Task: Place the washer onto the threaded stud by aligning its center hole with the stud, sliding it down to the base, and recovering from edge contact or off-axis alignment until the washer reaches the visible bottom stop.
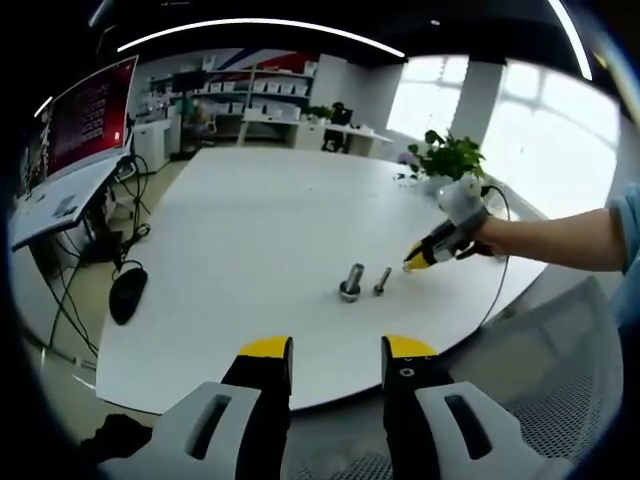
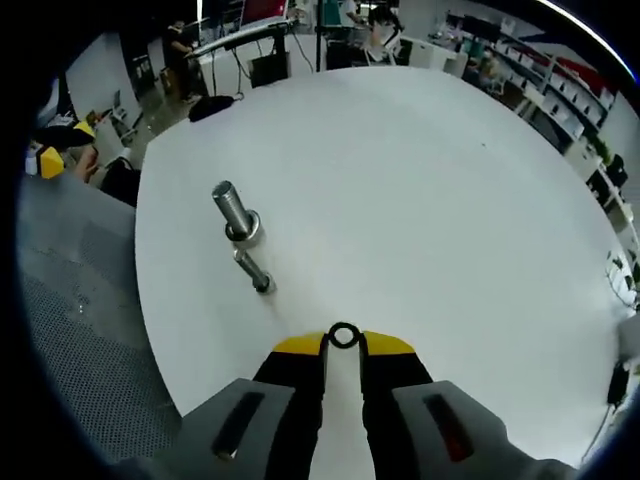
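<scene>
Two threaded studs (image 2: 237,215) stand on the white table (image 2: 430,200); the right hand-held gripper (image 2: 343,343) pinches the washer (image 2: 343,335) short of them, ready for alignment, while the left hand-held gripper (image 1: 337,352) hangs spread.

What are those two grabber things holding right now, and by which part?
The right hand-held gripper pinches a small washer by its rim, at its very tips. The left hand-held gripper is open, holding nothing.

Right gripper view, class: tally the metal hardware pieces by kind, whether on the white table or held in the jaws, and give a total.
Upright studs: 2, a larger stud and a smaller stud
Washers: 2, a held washer in the right gripper, and a seated washer around the larger stud's base
Total: 4
</scene>
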`<state>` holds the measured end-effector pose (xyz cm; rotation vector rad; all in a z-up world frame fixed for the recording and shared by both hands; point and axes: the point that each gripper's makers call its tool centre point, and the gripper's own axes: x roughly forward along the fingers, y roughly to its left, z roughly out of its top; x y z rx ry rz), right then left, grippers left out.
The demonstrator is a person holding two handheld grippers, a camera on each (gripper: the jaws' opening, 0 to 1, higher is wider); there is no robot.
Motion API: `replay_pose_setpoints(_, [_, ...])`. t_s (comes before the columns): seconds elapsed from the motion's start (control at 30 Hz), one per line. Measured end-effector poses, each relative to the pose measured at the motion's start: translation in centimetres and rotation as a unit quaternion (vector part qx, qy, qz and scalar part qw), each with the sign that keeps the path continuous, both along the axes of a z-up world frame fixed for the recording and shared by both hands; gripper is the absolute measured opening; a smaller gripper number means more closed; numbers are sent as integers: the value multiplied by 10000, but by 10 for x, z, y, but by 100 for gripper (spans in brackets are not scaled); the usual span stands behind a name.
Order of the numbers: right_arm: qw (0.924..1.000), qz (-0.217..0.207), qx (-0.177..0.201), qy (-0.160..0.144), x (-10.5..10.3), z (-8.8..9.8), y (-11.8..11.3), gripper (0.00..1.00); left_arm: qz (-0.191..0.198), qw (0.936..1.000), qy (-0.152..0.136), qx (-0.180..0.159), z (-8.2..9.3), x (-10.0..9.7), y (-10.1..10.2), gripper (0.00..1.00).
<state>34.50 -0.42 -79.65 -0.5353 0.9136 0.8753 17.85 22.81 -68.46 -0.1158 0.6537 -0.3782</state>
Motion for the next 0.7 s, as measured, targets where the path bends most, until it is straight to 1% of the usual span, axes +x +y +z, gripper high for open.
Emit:
replay_pose_setpoints(0.07, [10000, 44, 74, -41, -3, 5, 6, 14, -3, 10000, -5, 2, 0, 0, 0, 33])
replay_pose_setpoints(0.2, [9997, 190, 66, -117, -6, 8, 13, 14, -17, 10000, 0, -6, 0, 0, -1, 33])
replay_pose_setpoints(0.3, [9994, 282, 170, -114, -8, 13, 23, 14, -8, 10000, -3, -12, 0, 0, 0, 33])
replay_pose_setpoints(0.57, [9980, 557, 286, -101, -14, 25, 46, 14, -7, 10000, -7, -26, 0, 0, 0, 33])
replay_pose_setpoints(0.7, [9973, 647, 342, -7, -20, 27, 55, 14, -1, 10000, -19, -33, 1, 0, 0, 33])
